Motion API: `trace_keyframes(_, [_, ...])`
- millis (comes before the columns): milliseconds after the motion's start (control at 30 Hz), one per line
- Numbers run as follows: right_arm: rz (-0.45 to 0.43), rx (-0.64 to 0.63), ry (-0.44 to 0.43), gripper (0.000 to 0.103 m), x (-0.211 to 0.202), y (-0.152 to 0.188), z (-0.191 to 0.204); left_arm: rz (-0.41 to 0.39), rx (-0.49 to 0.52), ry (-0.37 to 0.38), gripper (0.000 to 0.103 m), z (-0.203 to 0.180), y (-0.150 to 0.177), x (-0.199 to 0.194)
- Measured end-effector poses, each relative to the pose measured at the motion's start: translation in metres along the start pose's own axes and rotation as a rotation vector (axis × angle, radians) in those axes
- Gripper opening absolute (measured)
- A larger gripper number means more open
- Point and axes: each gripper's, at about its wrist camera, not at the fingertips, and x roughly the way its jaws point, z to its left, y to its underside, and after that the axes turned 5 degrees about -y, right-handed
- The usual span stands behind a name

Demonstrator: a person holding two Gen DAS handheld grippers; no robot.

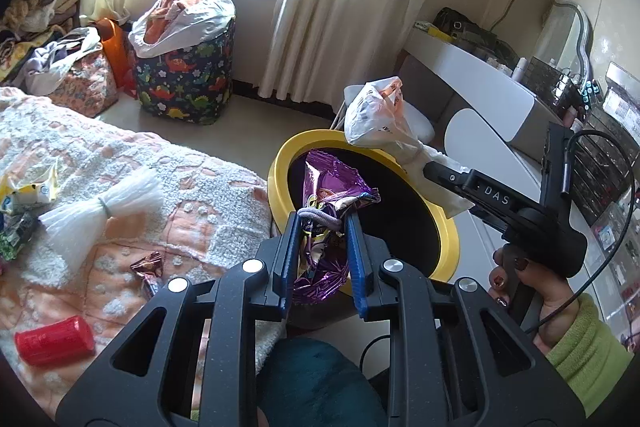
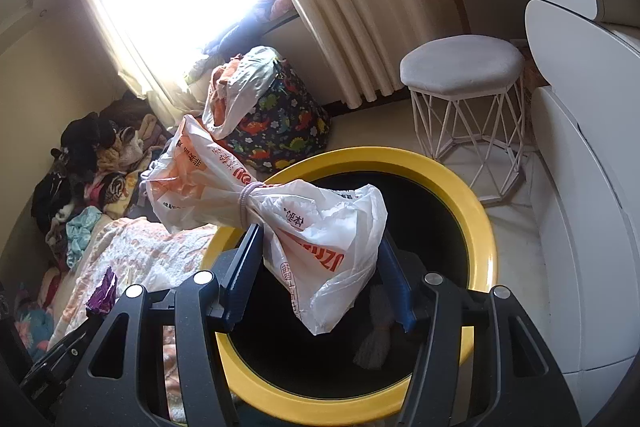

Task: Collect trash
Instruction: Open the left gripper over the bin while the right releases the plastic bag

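Observation:
My left gripper (image 1: 322,217) is shut on a purple snack bag (image 1: 330,193) tied with a grey band, held over the near rim of the yellow-rimmed black bin (image 1: 280,163). My right gripper (image 2: 320,239) is shut on a white and orange plastic bag (image 2: 320,227) tied with a band, held above the bin's opening (image 2: 476,219). That bag also shows in the left wrist view (image 1: 378,115). A tied clear bag (image 1: 100,211), a red cylinder (image 1: 54,341), a small foil wrapper (image 1: 150,265) and more wrappers (image 1: 24,195) lie on the bed.
The bed with a peach blanket (image 1: 180,179) is left of the bin. A white stool (image 2: 462,67) and white desk (image 2: 568,147) stand on the right. A dinosaur-print hamper (image 1: 186,75) with bagged clothes stands by the curtain. A grey tied bundle (image 2: 374,347) lies inside the bin.

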Motion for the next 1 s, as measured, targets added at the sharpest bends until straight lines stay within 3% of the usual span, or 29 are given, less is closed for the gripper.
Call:
trace_keyframes(600, [-0.012, 0.067, 0.102, 0.055, 0.006, 0.003, -0.03, 0.06, 0.046, 0.017, 0.017, -0.026, -0.015, 0.064])
trace_keyframes(833, [-0.021, 0.092, 0.084, 0.065, 0.007, 0.004, -0.032, 0.089, 0.039, 0.007, 0.018, -0.024, -0.018, 0.086])
trace_keyframes(867, [-0.023, 0.094, 0.082, 0.068, 0.007, 0.004, -0.033, 0.092, 0.033, 0.01, 0.027, -0.022, -0.018, 0.087])
trace_keyframes(900, [-0.025, 0.094, 0.082, 0.07, 0.007, 0.003, -0.033, 0.094, 0.025, 0.011, 0.043, -0.02, -0.019, 0.088])
trace_keyframes(1000, [-0.03, 0.088, 0.09, 0.075, 0.007, 0.003, -0.032, 0.077, 0.001, 0.006, 0.062, -0.013, -0.019, 0.084])
